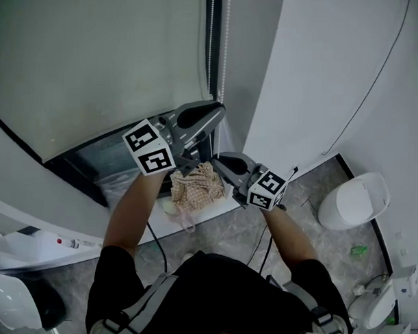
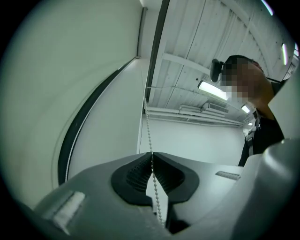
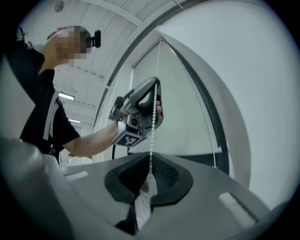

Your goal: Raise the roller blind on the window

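Note:
The pale roller blind (image 1: 96, 56) covers most of the window, with its bottom bar (image 1: 18, 139) low near the sill. Its white bead chain (image 1: 225, 47) hangs beside the dark frame. My left gripper (image 1: 218, 110) is the upper one and is shut on the bead chain (image 2: 147, 126), which runs between its pads (image 2: 140, 171) and upward. My right gripper (image 1: 219, 158) sits just below, shut on the same chain (image 3: 153, 122). In the right gripper view, the left gripper (image 3: 138, 112) is above with the chain passing down from it.
A checked cloth (image 1: 197, 185) lies on the window sill (image 1: 214, 210) under the grippers. A white lidded bin (image 1: 355, 200) stands on the floor at the right by the wall. A thin cable (image 1: 376, 80) runs down the right wall.

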The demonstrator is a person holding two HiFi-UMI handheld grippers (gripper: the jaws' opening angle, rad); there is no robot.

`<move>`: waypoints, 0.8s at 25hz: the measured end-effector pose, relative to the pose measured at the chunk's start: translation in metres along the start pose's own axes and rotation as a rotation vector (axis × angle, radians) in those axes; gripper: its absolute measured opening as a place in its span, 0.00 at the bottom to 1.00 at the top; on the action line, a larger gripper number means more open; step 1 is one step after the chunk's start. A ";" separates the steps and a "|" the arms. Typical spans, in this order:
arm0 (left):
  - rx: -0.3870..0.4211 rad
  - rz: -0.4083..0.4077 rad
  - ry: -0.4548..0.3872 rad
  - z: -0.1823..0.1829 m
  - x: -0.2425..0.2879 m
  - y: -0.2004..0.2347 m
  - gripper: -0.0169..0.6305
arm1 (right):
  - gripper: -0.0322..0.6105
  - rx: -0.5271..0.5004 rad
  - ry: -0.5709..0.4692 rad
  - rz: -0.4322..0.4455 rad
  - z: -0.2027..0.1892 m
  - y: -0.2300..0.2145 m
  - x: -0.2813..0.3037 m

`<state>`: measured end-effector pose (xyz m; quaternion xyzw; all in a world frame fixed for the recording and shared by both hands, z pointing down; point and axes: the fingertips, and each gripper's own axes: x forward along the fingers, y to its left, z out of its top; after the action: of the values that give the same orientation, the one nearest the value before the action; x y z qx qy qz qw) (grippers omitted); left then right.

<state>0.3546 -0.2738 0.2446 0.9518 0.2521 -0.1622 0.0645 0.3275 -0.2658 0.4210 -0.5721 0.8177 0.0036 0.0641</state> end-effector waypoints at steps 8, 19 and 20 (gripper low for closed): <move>-0.057 0.094 0.233 -0.156 -0.050 0.000 0.05 | 0.08 0.118 0.403 -0.026 -0.163 0.003 -0.038; -0.121 0.113 0.214 -0.175 -0.064 -0.004 0.05 | 0.30 0.123 0.240 0.023 -0.104 -0.002 -0.049; -0.126 0.115 0.211 -0.175 -0.065 -0.004 0.05 | 0.32 0.098 0.197 0.015 -0.084 -0.007 -0.049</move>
<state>0.3471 -0.2646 0.4309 0.9705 0.2124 -0.0412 0.1066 0.3424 -0.2286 0.5099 -0.5599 0.8233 -0.0920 0.0113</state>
